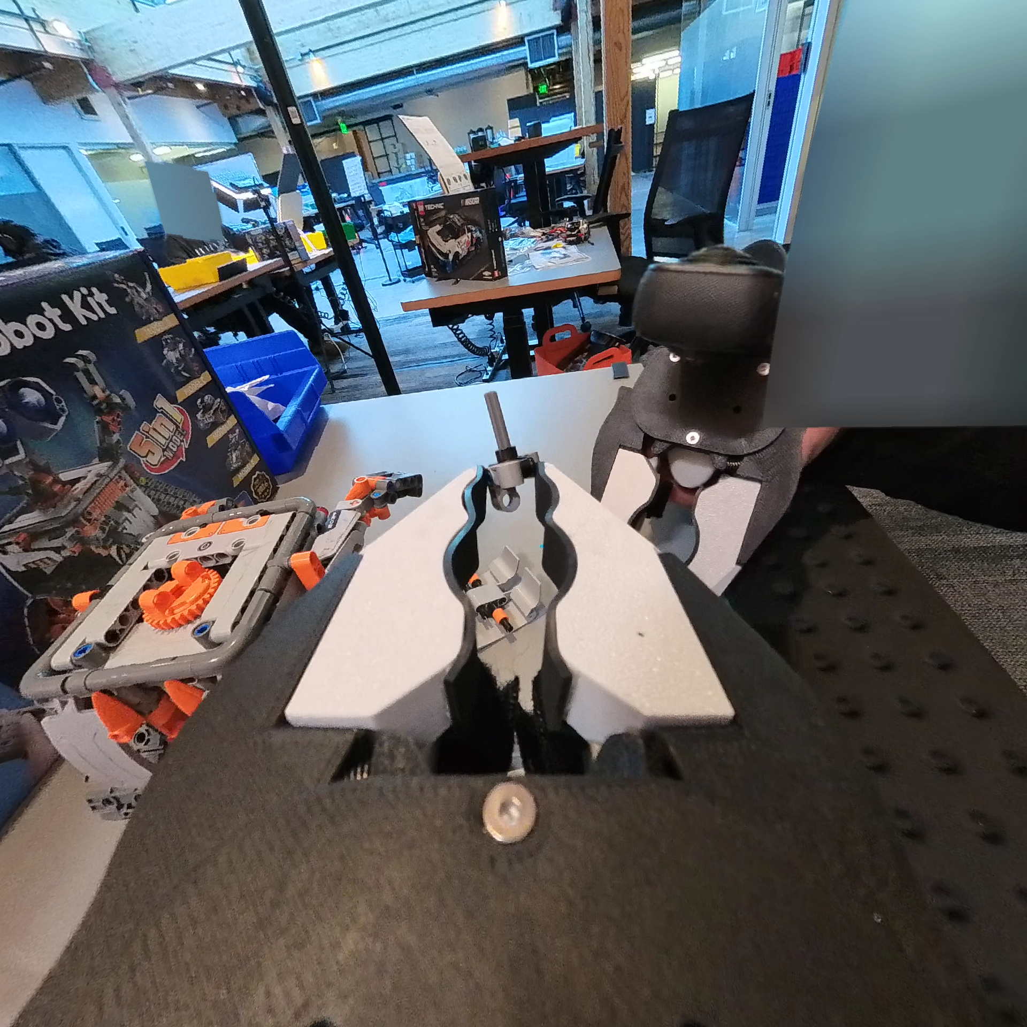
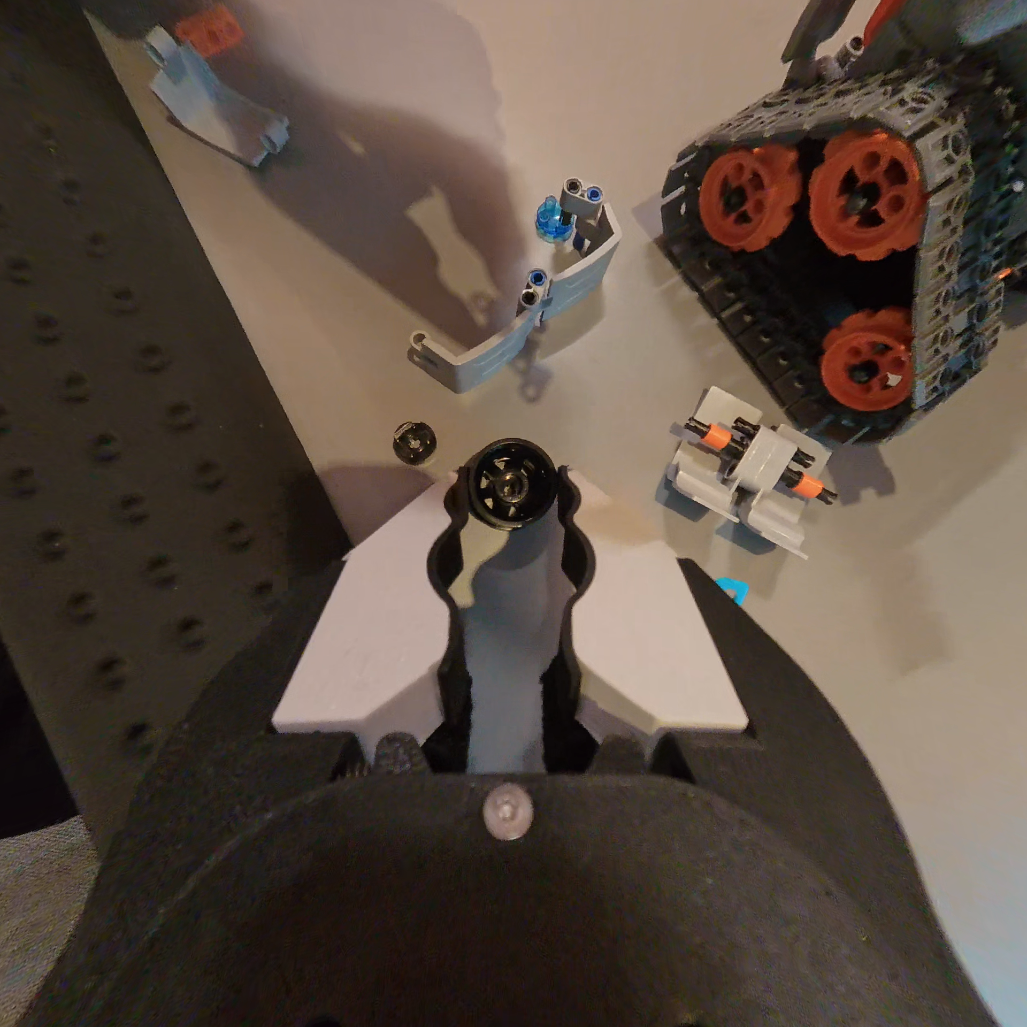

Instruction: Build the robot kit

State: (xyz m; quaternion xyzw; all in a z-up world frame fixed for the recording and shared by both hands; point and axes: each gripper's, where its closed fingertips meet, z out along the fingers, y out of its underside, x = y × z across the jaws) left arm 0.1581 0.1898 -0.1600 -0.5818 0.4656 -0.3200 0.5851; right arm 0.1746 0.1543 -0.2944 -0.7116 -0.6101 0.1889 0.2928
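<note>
My left gripper is shut on a small grey connector with a dark axle standing up out of it, held above the white table. Below its fingers a small grey assembly with orange pins lies on the table; it also shows in the right wrist view. My right gripper is shut on a black wheel rim, pointing down at the table. It also shows in the left wrist view, just right of my left gripper.
A tracked module with orange wheels, a curved grey panel with blue pins, a small black round piece and a grey panel lie on the table. A grey-and-orange frame build, kit box, blue bin and black perforated board stand around. Left tips to right tips: about 15 centimeters.
</note>
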